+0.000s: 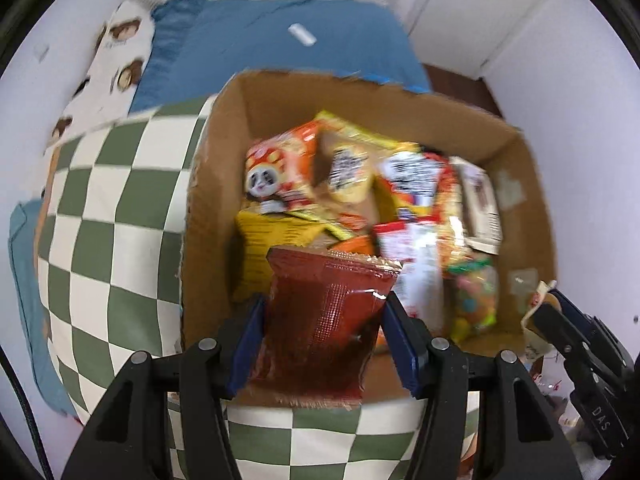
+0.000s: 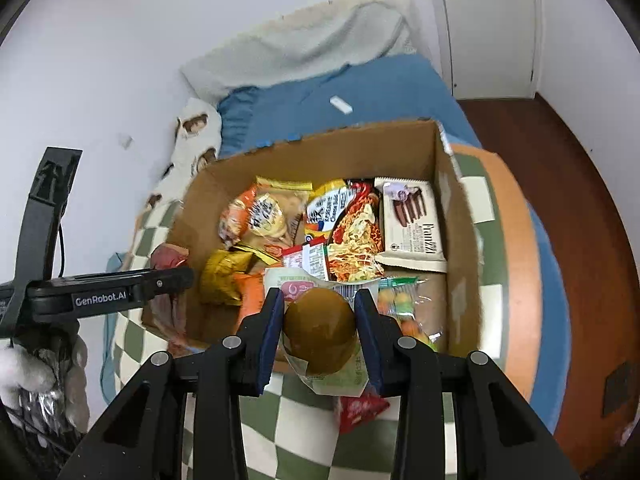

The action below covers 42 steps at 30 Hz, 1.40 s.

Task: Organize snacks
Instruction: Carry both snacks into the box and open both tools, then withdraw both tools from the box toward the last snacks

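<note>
An open cardboard box (image 1: pixel 208 184) (image 2: pixel 452 208) sits on a green-and-white checkered cushion and holds several snack packets. My left gripper (image 1: pixel 324 312) is shut on a dark red snack packet (image 1: pixel 324 320), held over the box's near edge. My right gripper (image 2: pixel 320 308) is shut on a wrapped brown bun (image 2: pixel 320 328) in a clear and pale green wrapper, held over the box's near wall. The left gripper also shows at the left of the right wrist view (image 2: pixel 168 280), with the red packet (image 2: pixel 168 256) at the box's left wall.
The checkered cushion (image 1: pixel 112 240) (image 2: pixel 304 432) lies on a bed with a blue sheet (image 1: pixel 280 40) (image 2: pixel 380 96). A red packet (image 2: pixel 360 408) lies on the cushion below the bun. White walls, a white door (image 2: pixel 492 28) and a wooden floor (image 2: pixel 592 200) are at the right.
</note>
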### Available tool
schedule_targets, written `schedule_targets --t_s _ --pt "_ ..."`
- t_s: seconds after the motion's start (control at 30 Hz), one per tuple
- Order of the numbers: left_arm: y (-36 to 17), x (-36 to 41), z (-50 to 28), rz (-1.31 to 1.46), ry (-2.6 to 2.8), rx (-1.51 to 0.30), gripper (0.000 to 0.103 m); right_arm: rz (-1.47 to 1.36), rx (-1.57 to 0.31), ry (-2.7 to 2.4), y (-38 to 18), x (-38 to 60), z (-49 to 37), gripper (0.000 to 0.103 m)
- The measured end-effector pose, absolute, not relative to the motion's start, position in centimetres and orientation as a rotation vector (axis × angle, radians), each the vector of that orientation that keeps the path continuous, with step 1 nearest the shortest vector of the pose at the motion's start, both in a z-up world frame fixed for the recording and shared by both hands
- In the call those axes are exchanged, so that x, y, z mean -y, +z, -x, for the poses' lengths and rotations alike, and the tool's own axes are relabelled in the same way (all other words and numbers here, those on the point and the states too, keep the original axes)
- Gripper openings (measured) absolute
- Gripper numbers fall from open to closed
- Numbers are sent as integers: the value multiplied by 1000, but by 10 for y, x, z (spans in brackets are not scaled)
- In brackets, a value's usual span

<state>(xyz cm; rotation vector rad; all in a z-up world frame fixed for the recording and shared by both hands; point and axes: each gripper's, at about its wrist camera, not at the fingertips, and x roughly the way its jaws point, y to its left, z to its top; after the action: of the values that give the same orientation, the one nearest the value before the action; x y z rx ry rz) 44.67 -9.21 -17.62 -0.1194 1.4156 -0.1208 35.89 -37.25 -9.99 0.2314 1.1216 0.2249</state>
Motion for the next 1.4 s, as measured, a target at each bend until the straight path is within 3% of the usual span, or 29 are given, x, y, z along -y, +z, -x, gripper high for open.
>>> schedule_targets --t_s 0.3,0.33,0.37,0.4,0.43,0.47,0.5,1.0,1.4 --pt "-225 78 -461 178 -90 -1524 55 -195 -1256 197 -147 359 -385 40" --pt "-224 78 -460 185 -93 -1521 57 -206 -1268 190 -151 359 -387 46" --pt "-223 77 -460 187 -93 -1516 64 -204 -1283 183 -154 359 -388 66" --pt "-221 76 -459 190 -93 -1506 70 -199 -1297 168 -156 359 -389 78" --pt "-220 75 -458 185 -89 -1497 86 -196 -1307 160 -158 359 -390 94" --pt "-219 75 -457 176 -83 -1488 94 -195 -1309 162 -158 360 -390 95" --pt "-216 75 -455 160 -72 -1475 95 -186 -1312 157 -157 359 -390 95" --pt "-199 77 -419 57 -20 -1343 95 -86 -1304 81 -150 350 -380 99" --pt "-146 79 -375 20 -20 -1160 95 -52 -1160 76 -98 345 -348 99"
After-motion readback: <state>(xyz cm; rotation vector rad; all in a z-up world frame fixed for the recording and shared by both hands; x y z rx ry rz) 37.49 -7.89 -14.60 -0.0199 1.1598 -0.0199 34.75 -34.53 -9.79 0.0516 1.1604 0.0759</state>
